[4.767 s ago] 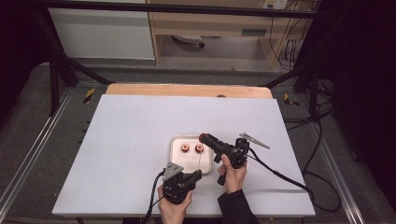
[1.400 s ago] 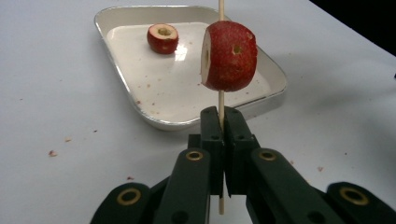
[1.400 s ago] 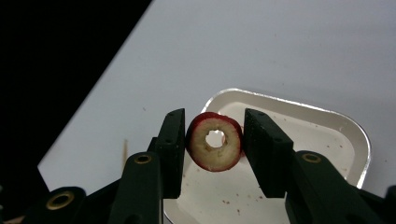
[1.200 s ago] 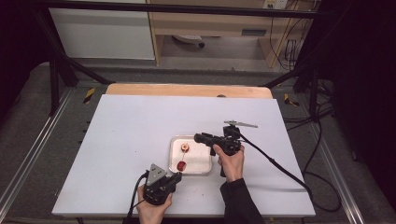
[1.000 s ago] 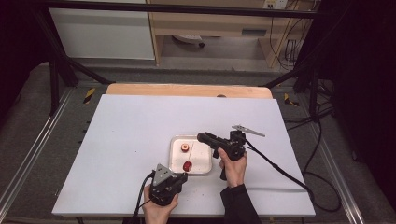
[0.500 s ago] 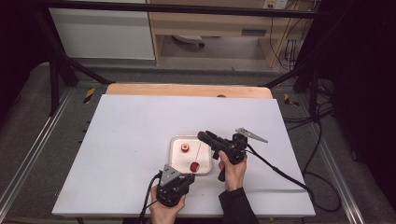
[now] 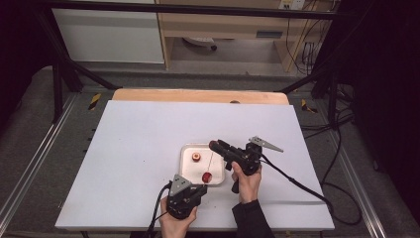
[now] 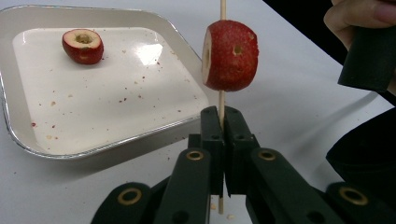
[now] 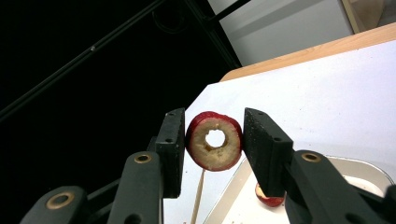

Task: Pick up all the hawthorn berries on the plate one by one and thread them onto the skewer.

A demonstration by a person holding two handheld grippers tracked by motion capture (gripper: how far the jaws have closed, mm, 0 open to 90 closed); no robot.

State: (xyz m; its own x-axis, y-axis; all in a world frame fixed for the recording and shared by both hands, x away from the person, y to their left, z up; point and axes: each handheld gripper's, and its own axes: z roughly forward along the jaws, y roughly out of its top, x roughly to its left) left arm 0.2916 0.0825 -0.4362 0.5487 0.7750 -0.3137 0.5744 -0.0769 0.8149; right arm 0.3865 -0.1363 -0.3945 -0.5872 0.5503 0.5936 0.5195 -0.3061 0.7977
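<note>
- Where the left gripper [image 8: 220,122] presses its two black jaws together, a thin wooden skewer [image 8: 222,8] stands pinched upright between them, in the middle of the left gripper view.
- On this skewer sits a red cored fruit piece with pale flesh [image 8: 229,55], threaded a little above the jaws, in the upper middle of that view.
- In the high view the same skewered piece [image 7: 207,176] shows at the lower right corner of the tray, and the skewer [image 7: 211,161] rises from it toward the right gripper [image 7: 213,145].
- In the right gripper view a second red ring-shaped fruit piece with a round hole in the centre [image 9: 214,140] sits between the jaws of the right gripper [image 9: 212,140], in the middle of the frame.
- The jaws there stand partly apart on both sides of this ring; the left one is at its skin, and a small gap shows at the right one, so I cannot tell if they really press it.
- Below this ring the top of the skewer [image 9: 200,192] shows in the lower middle of the frame.
- One more red cored fruit piece [image 8: 83,45] lies in the white square tray with a silver rim [image 8: 70,154], at the upper left of the left gripper view.
- The tray stands on the white table top [image 7: 138,139], near the centre of the high view.
- The left hand [image 7: 174,225] comes from the bottom edge, and the right hand [image 7: 246,181] is just right of the tray.
</note>
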